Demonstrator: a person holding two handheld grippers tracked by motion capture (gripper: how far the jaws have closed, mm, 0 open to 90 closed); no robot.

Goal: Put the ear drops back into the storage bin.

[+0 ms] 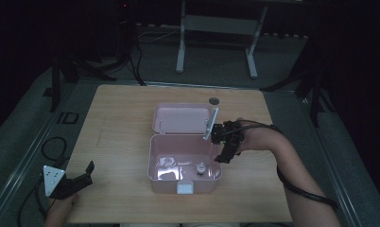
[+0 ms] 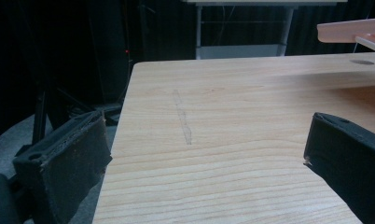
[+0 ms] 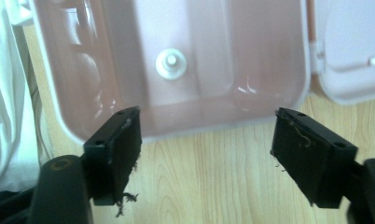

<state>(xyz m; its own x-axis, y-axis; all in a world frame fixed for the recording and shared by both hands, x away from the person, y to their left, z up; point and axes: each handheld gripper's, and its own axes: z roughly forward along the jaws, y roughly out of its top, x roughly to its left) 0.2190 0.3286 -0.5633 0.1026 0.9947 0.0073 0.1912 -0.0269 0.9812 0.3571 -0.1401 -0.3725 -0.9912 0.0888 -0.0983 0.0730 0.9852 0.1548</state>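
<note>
With the small white bottle (image 1: 201, 169) standing inside the pink box (image 1: 152, 165), my right gripper (image 1: 224, 145) hangs empty, jaws apart, at the box's 3 o'clock rim, the left gripper (image 1: 79, 178) likewise open and idle; next I judge the lid (image 1: 182, 117) must be swung shut.

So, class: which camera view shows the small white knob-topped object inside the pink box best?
The right gripper view: the white object sits large and sharp on the floor of the pink box. The high view shows it small and dim. The left gripper view catches just the box's edge.
</note>
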